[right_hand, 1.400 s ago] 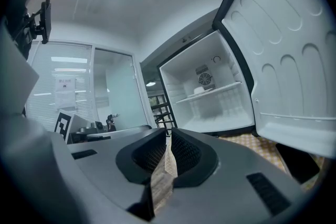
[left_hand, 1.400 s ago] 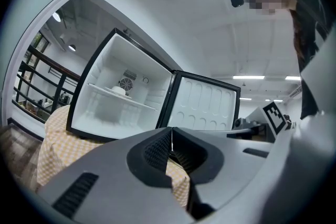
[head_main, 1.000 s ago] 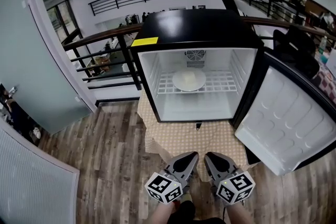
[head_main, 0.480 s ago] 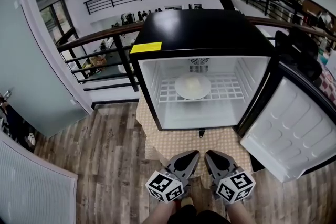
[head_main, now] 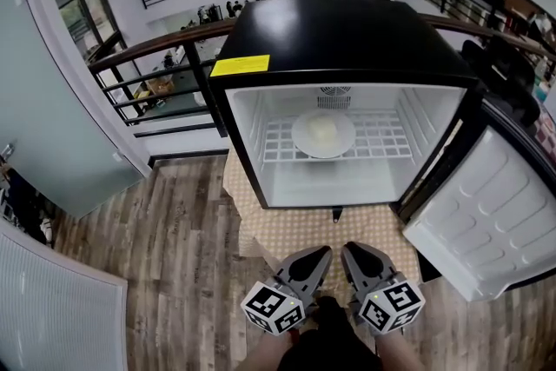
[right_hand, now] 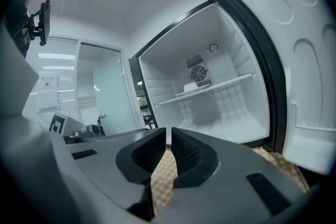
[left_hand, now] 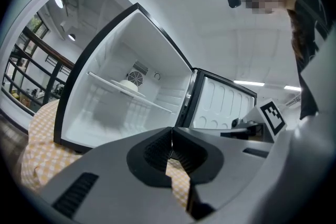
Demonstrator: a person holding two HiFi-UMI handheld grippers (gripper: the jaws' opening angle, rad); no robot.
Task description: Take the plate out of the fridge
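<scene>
Three views, high and low, toward fridge

Grey hand-held grippers, black-and-white marker cubes

Fridge: on the desk, toward its rear edge.
Door: swung open at the fridge's right side.
Plate: inside the fridge, mid wire shelf, before the fan.
Tools: left tool just beside right tool, at the desk's front edge, well apart from the plate.
Railing: behind the fridge.
</scene>
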